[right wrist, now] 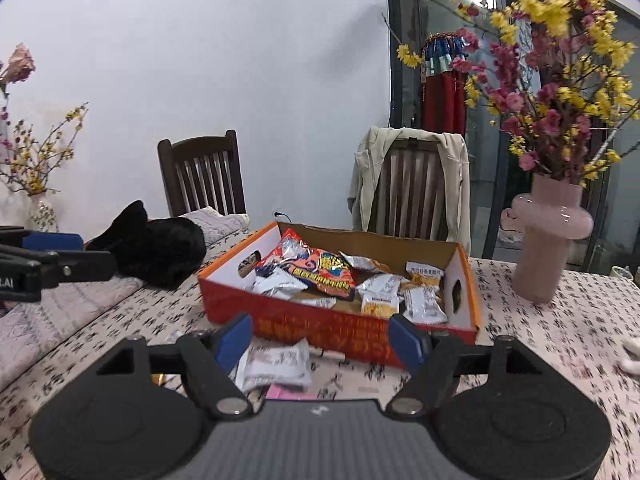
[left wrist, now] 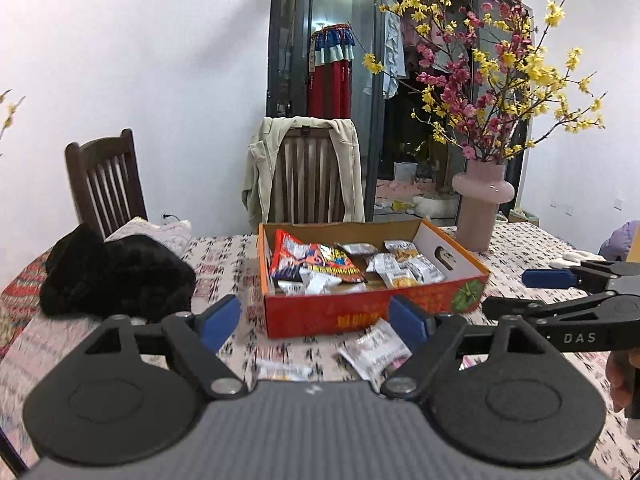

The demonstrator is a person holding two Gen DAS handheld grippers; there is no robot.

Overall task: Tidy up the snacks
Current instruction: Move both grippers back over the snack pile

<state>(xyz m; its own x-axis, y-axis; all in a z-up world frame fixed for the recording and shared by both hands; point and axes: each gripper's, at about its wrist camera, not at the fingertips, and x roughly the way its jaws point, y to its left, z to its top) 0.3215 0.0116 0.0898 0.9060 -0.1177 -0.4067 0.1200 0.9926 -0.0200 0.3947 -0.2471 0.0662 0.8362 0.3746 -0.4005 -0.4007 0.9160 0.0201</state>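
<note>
The table (left wrist: 224, 264) is covered by a pale cloth printed with dark characters. Two dark wooden chairs are seen behind it; a beige jacket (left wrist: 260, 172) is draped over the one directly behind the box.

A pink vase (left wrist: 480, 208) with yellow and red blossom branches is noted on the table to the right of the box, near it but apart. A black fluffy garment (left wrist: 116, 272) is recorded on the left part of the table, well apart from the box.

The open cardboard box (left wrist: 360, 312), red-orange outside and white inside, is placed near the middle of the table. The snacks are found mostly inside it: a large red packet (left wrist: 308, 264) lies toward the left, and several small silver-white packets (left wrist: 404, 268) are scattered toward the right.

The left hand-held gripper (left wrist: 316, 322) is held over the table in front of the box, jaws set wide, nothing between the blue pads. The right hand-held gripper (right wrist: 326, 340) is held likewise just beside it, jaws wide, nothing gripped.

Loose packets are seen outside the box: one silver-white packet (right wrist: 276, 366) lies on the cloth just in front of the box's near wall, below the open jaws. Part of a pink item beside it is visible; it cannot be identified.
</note>
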